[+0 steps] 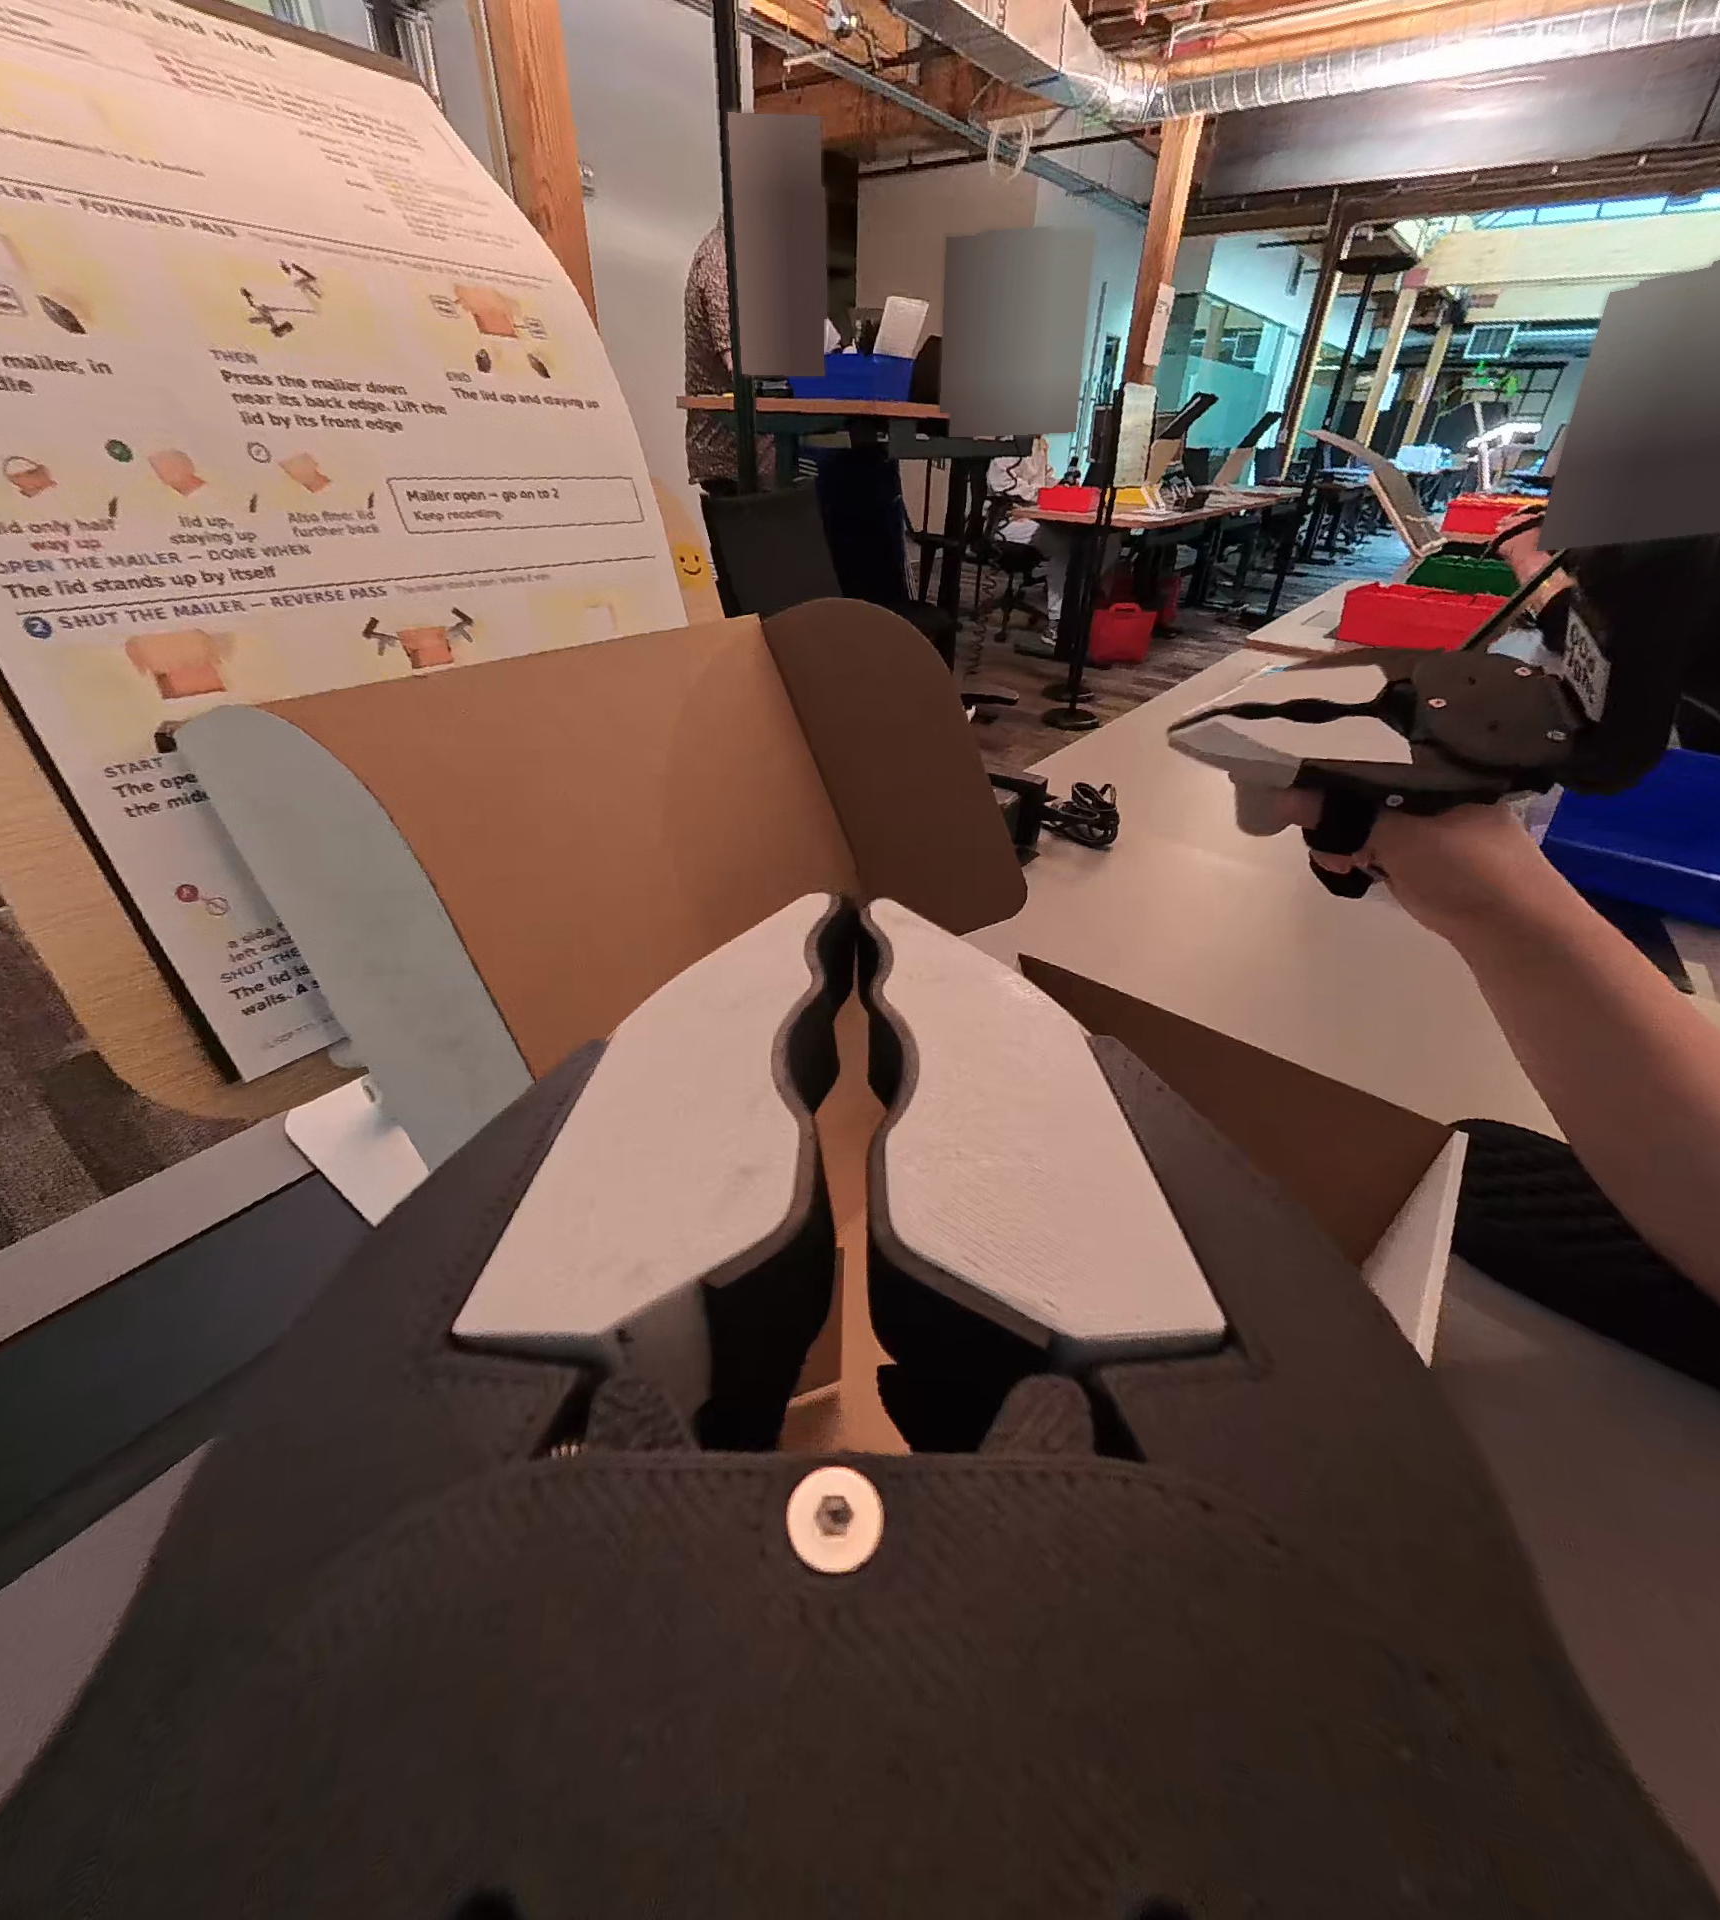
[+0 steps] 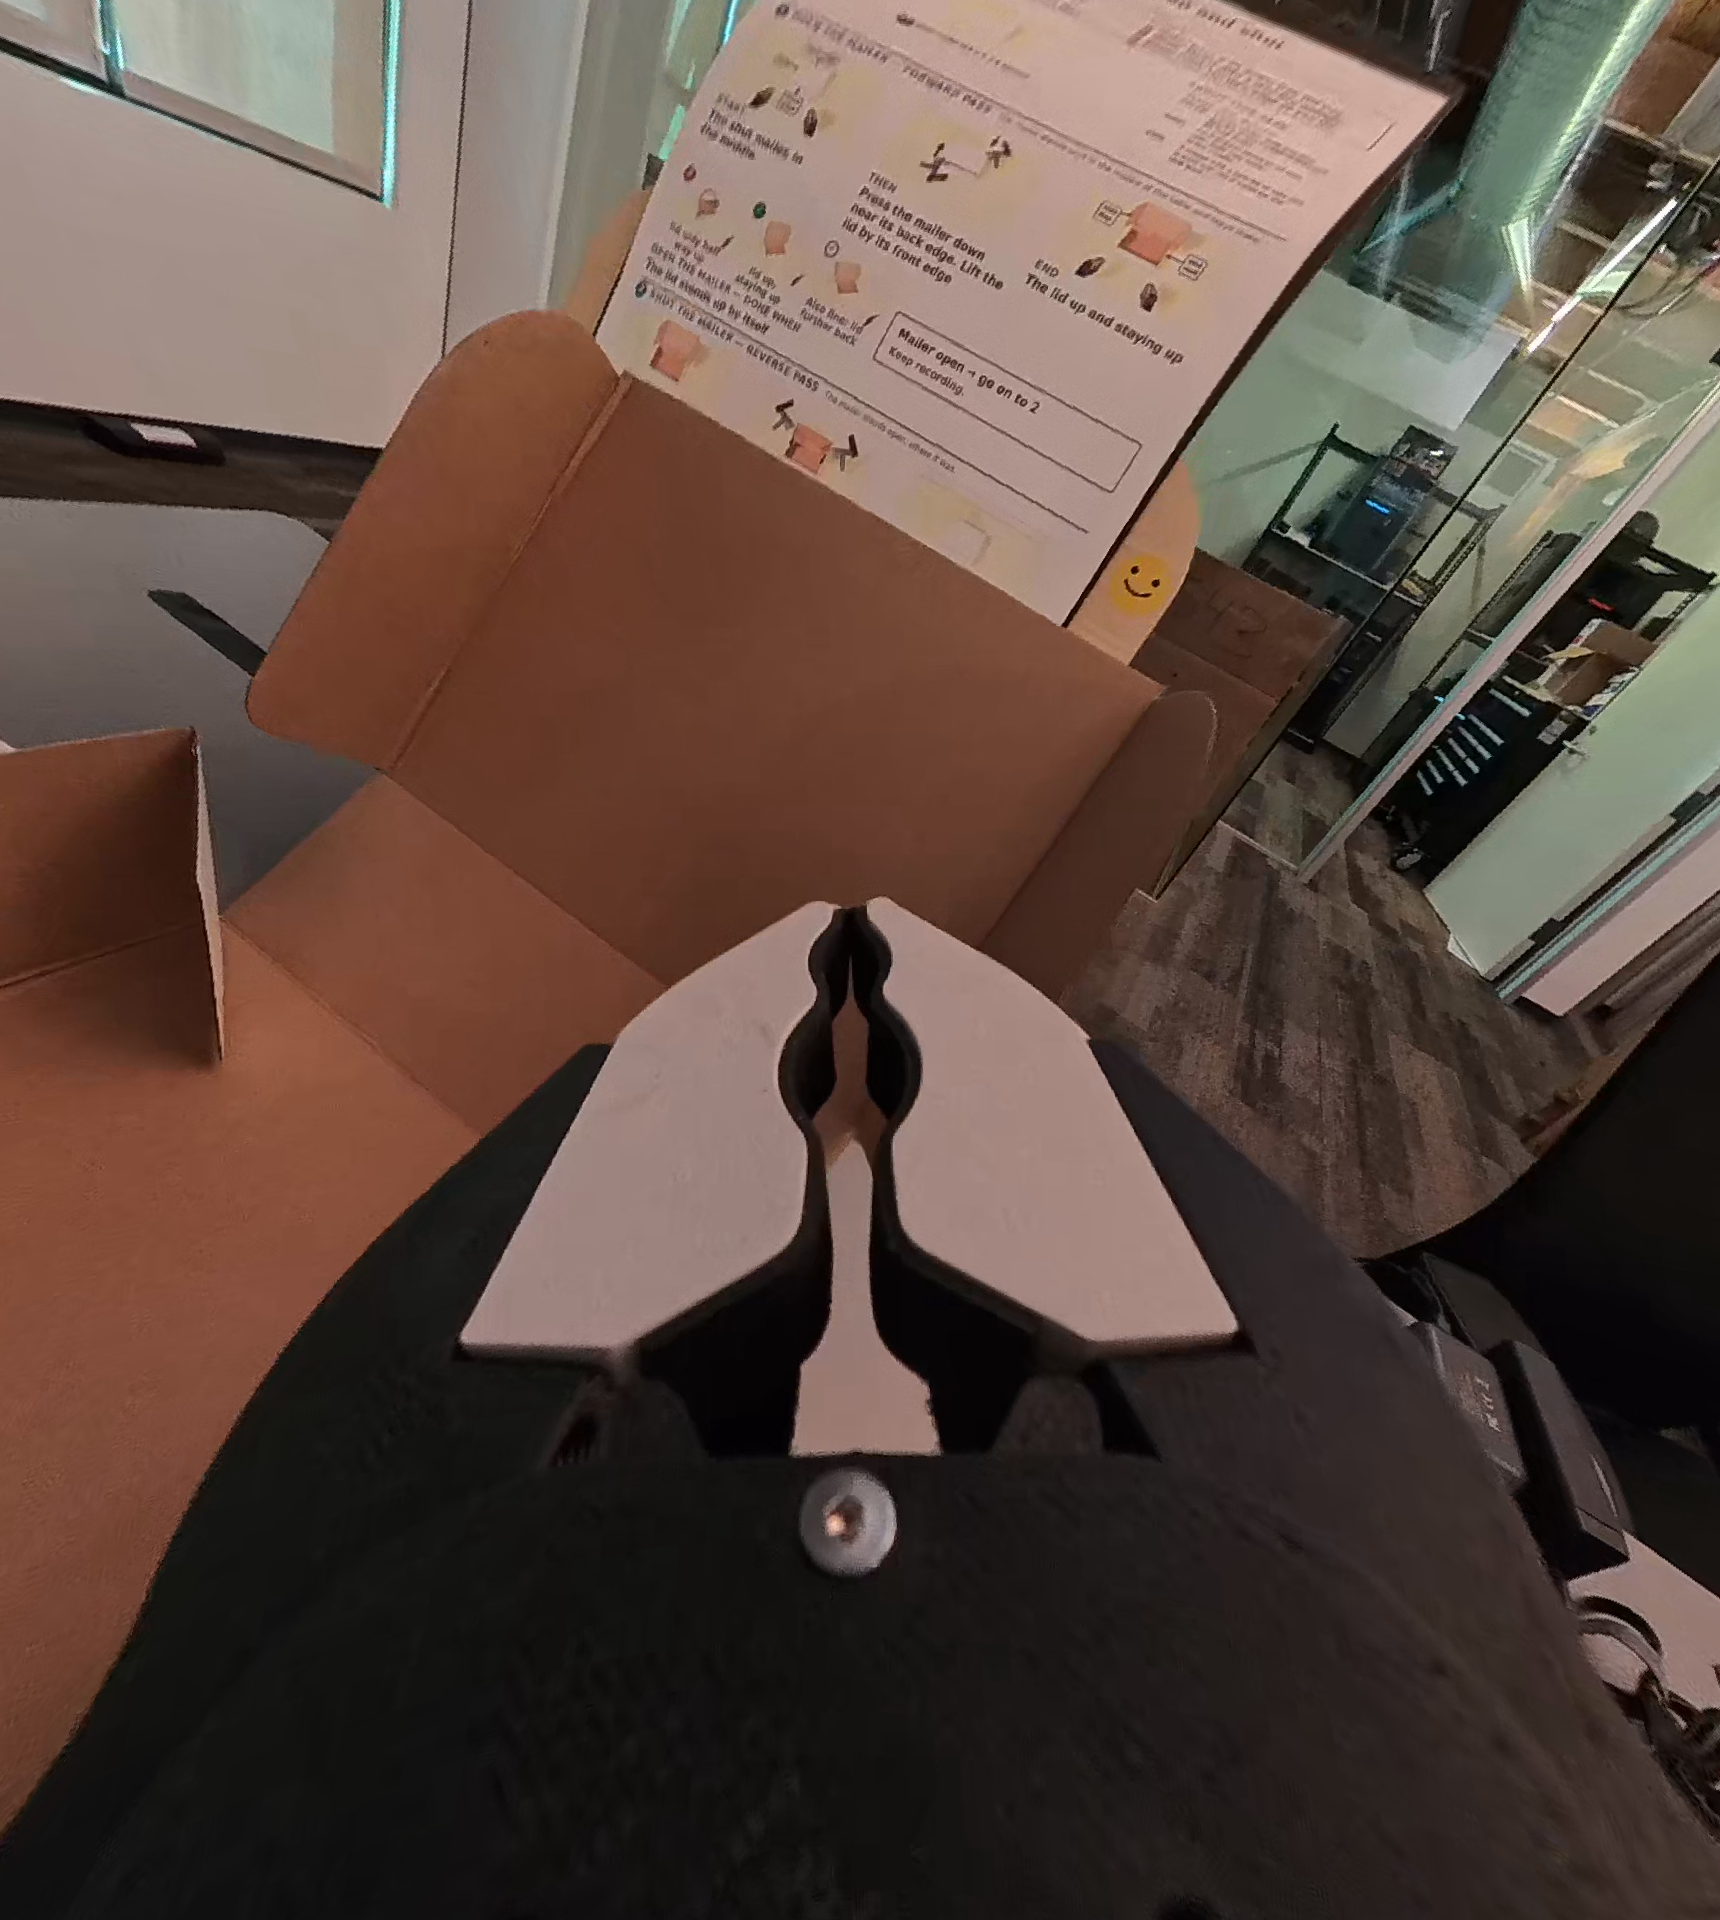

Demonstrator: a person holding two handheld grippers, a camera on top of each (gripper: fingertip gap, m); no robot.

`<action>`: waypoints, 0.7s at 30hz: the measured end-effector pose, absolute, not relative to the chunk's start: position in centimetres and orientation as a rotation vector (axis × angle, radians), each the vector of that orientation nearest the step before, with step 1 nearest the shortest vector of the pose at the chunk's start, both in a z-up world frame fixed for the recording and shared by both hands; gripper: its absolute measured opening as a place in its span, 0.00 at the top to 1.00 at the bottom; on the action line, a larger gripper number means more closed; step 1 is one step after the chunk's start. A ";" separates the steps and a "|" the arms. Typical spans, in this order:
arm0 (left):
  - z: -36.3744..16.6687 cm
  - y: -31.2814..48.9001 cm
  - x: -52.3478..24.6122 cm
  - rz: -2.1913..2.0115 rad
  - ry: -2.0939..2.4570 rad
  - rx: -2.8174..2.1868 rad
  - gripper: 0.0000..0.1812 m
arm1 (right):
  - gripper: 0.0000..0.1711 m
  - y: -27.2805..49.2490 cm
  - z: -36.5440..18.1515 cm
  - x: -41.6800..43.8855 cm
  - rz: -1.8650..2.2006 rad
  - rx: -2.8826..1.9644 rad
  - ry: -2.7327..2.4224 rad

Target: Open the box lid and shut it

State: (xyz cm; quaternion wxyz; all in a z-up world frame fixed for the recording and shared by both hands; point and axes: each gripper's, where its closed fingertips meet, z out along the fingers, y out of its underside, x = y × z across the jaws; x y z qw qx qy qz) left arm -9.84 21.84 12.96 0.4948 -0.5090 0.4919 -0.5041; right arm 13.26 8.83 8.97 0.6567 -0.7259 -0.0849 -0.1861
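A brown cardboard mailer box stands open. Its lid (image 1: 565, 831) is upright, with rounded side flaps (image 1: 887, 758), and also shows in the right wrist view (image 2: 731, 707). The box's right wall (image 1: 1282, 1101) and inner floor (image 2: 160, 1195) are in view. My left gripper (image 1: 856, 914) is shut and empty, above the box in front of the lid. My right gripper (image 2: 851, 914) is shut and empty, above the box's right side, pointing at the lid. It also shows in the left wrist view (image 1: 1240, 743), held by a hand to the right of the lid.
A printed instruction sheet (image 1: 243, 436) stands behind the lid. The box rests on a white table (image 1: 1199, 935) with a black cable (image 1: 1084, 810). A blue bin (image 1: 1687, 852) and red bins (image 1: 1417, 613) sit at the right. A person's forearm (image 1: 1614, 1091) reaches over the table.
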 end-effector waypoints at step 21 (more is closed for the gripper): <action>13.8 19.6 -9.9 -1.229 1.248 -1.160 1.00 | 1.00 6.6 11.7 14.7 -0.409 -1.517 -0.134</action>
